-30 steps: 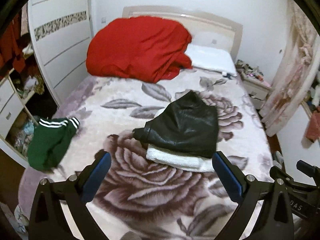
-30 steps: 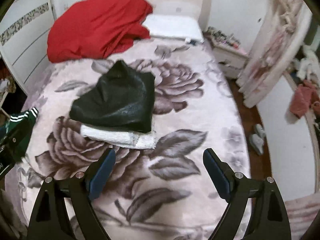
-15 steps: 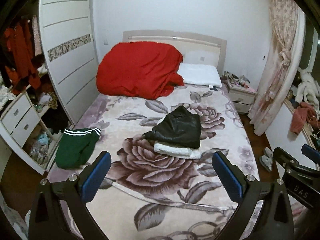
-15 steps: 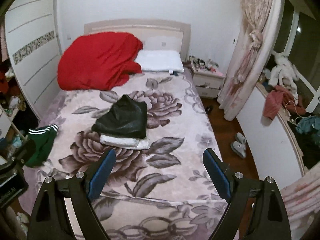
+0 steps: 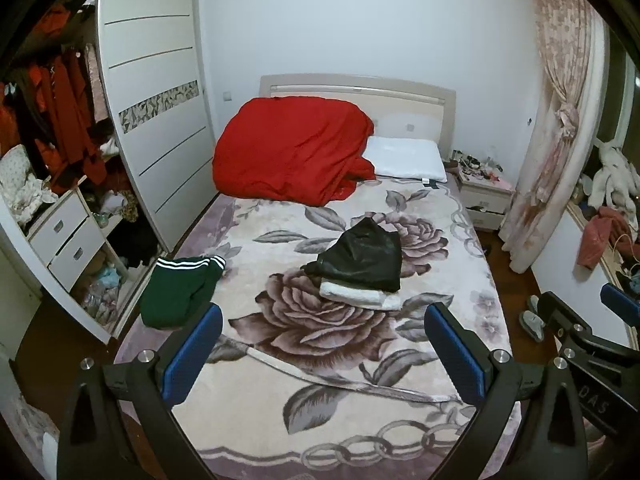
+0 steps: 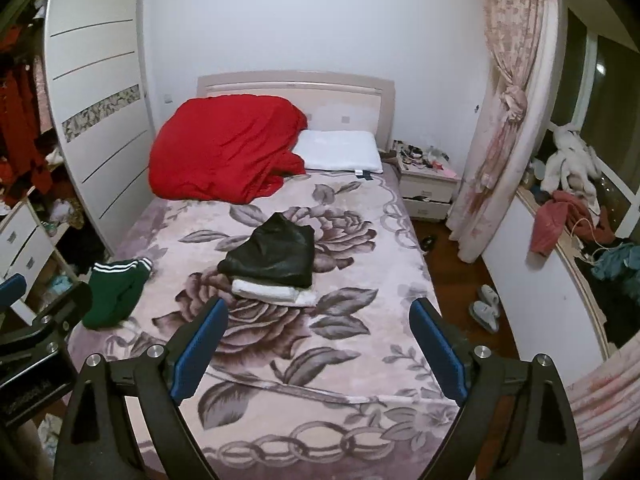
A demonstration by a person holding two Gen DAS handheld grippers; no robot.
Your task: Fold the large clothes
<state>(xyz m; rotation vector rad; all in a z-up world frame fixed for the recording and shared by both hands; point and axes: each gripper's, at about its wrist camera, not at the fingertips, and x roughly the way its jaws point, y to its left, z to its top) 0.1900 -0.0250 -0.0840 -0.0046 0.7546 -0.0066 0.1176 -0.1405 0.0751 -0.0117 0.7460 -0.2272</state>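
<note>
Both pairs of jaws stand wide apart with nothing between them: the left gripper [image 5: 322, 354] and the right gripper [image 6: 318, 350] hang over the foot of the bed [image 5: 248, 408], clear of the blanket.

At far left the wardrobe [image 5: 156, 120] is slid open. Red clothes [image 5: 68, 104] hang in its open bay, and below them a white drawer unit [image 5: 66, 240] has more clothes heaped on its top and around it; the two drawers are closed.

On the left edge of the bed lies a green garment [image 5: 176, 292] with white stripes at its cuff, crumpled and unfolded, partly over the side. Near the middle of the floral blanket sits a small stack: a black garment [image 5: 362, 258], shiny like leather and folded, on top of a folded white garment [image 5: 360, 294] whose near edge shows beneath it. At the head, a red quilt [image 5: 292, 152] is bunched against the headboard, just beside a white pillow [image 5: 404, 158].

Right of the bed, a nightstand [image 5: 484, 196] carries small clutter, its lower drawer slightly open. A tied pink curtain [image 5: 552, 120] hangs next to it. Slippers [image 6: 486, 306] lie on the floor. On the window ledge at far right are more clothes [image 6: 560, 220] and a white plush toy [image 6: 572, 158].

In the left view, the letters "DAS" show on the other gripper's body; other print is too dim to read.
</note>
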